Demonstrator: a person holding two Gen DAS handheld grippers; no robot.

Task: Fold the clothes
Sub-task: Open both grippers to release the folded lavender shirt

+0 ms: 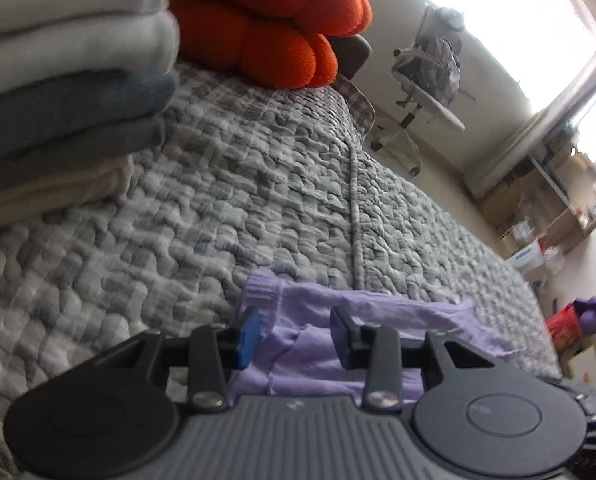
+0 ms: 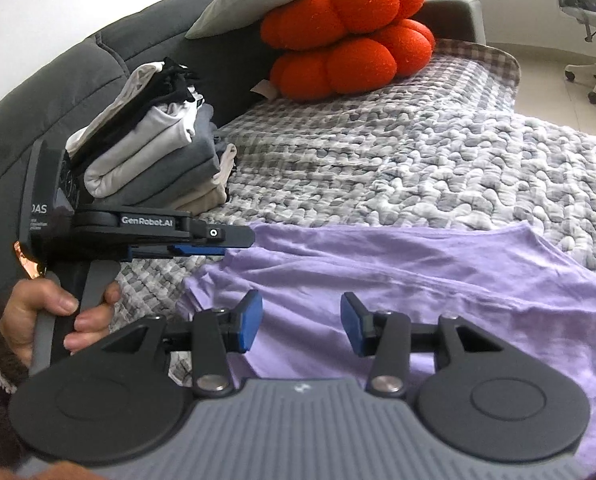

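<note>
Quilted bed, folded stack by the headboard. Lilac shirt lies flat, near side of that stack. I've got both left gripper and right gripper jaws apart, empty. Mid-fold; next I need an edge pinched.

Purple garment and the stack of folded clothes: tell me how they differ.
The purple garment lies spread and wrinkled in one colour on the quilt, near both grippers; the stack of folded clothes is piled in neat layers of white, grey, beige and black against the sofa back. Both rest on that quilt; neither is gripped.
</note>
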